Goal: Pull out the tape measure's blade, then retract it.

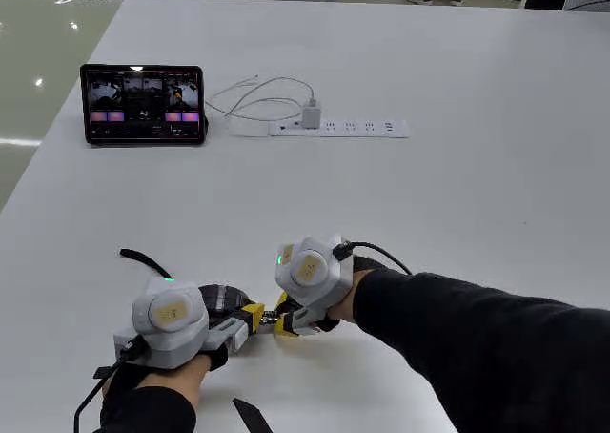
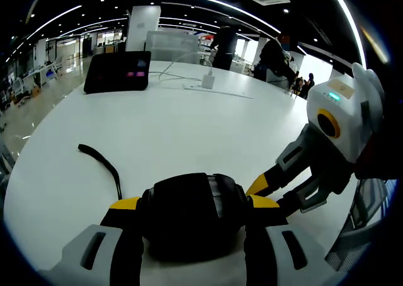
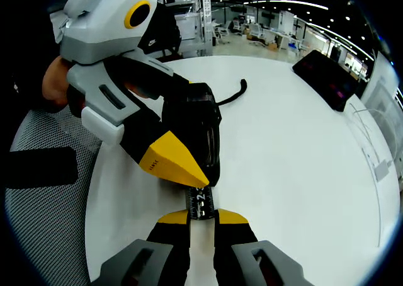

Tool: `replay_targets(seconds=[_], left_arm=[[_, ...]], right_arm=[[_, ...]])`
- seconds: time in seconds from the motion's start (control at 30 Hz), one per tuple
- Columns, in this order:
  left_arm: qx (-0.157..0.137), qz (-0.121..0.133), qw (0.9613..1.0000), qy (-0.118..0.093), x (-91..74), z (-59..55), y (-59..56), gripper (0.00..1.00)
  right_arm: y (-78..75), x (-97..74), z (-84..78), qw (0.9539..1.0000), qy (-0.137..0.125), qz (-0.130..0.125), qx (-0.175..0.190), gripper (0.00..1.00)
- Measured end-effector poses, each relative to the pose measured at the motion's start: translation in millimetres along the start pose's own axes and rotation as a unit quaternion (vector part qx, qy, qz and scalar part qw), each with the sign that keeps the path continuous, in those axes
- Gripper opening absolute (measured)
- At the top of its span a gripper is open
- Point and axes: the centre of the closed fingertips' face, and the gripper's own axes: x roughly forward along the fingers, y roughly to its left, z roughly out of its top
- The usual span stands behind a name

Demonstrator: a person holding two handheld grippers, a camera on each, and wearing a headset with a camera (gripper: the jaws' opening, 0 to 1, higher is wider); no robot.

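Slippage looks the likeliest fault. The right tongs [image 3: 201, 218] are closed on just the tip of the dark, numbered metal blade [image 3: 200, 203], which is barely out of the black rounded tape measure case [image 2: 192, 213]. The left tongs [image 2: 195, 202] clamp that case from both sides. A weak pinch or a crooked pull could let the blade snap back. The white bench [image 1: 429, 195] lies bare to the right. Its near edge, with a grey mesh chair seat [image 3: 44, 204] beyond, is close. The black tablet [image 1: 143, 104] and white power strip [image 1: 343, 128] sit well apart.
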Motion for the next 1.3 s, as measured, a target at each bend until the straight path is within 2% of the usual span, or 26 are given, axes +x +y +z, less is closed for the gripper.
replay_targets(seconds=[1.3], left_arm=[[-0.001,-0.001,1.0000,-0.002,0.0,0.4,-0.3,0.61]], right_arm=[[1.2,11.5,15.1,0.9999,-0.010,0.001,0.007,0.10]])
